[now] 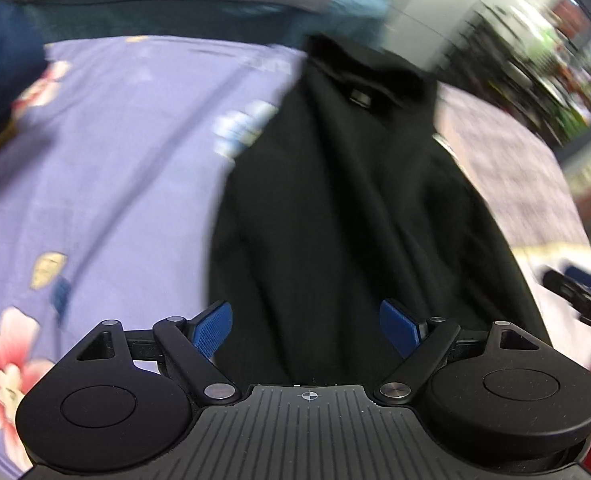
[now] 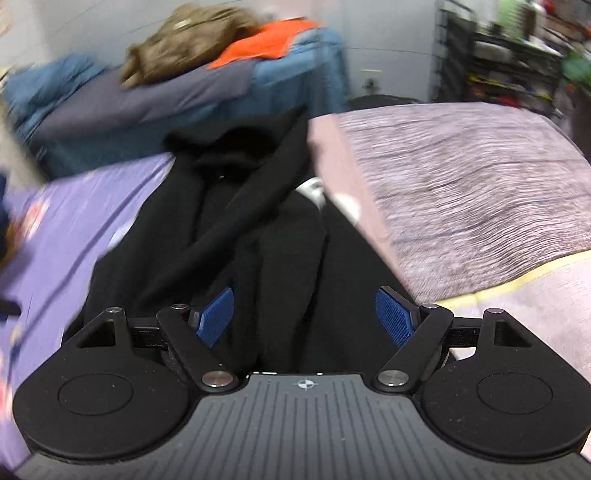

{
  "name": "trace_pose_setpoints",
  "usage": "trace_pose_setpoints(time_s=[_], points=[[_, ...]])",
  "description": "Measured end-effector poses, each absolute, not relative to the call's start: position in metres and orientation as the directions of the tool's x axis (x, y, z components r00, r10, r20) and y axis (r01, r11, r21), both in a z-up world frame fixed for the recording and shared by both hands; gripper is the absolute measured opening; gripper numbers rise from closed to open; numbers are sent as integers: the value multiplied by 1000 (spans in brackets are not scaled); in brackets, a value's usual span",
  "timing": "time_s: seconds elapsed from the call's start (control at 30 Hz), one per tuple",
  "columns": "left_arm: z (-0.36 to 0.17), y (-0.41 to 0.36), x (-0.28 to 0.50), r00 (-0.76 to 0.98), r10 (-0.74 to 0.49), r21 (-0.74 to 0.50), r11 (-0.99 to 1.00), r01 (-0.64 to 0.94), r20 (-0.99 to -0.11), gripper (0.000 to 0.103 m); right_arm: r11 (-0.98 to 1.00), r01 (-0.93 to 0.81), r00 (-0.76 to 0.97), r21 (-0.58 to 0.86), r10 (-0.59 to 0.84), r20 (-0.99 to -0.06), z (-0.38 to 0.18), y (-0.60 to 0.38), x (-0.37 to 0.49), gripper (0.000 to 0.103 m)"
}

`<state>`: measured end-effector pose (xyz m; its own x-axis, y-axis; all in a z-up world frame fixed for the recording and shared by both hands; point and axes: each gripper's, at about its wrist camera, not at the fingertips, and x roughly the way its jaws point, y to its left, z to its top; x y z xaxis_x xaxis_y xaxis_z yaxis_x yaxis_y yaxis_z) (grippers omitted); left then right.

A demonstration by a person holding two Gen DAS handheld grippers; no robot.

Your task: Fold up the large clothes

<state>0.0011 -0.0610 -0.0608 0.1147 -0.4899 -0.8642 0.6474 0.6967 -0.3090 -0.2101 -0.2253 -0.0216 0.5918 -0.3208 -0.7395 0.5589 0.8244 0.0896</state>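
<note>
Black garment (image 1: 335,208) lies under both wide-open, empty tongs (image 1: 305,330).

bed (image 2: 55,240) | purple floral sheet | black garment (image 2: 255,220) on it | pinkish blanket (image 2: 475,192) beside

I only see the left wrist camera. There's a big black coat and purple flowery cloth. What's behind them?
Observer: In the right wrist view, a brown garment lies on a blue-covered bed behind the black coat.
Operator: Is the orange thing big?
Observer: The orange cloth spreads flat beside the brown garment, on that same bed.
Operator: Is the other gripper holding something?
Observer: No. The right gripper is open over the coat, with nothing pinched between its blue pads.
</note>
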Motion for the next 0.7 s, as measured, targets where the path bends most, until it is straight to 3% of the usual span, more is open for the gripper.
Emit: trace_pose_setpoints(time_s=[0.27,0.7], points=[[-69,-88,-64,-17,-502,-372,617,693,-865,103,949,292,609,123,-85,-789,-37,-152,-221,79],[-104,-111,-99,43,-350,-204,637,743,-936,103,959,182,531,217,90,-843,-75,-122,-222,55]])
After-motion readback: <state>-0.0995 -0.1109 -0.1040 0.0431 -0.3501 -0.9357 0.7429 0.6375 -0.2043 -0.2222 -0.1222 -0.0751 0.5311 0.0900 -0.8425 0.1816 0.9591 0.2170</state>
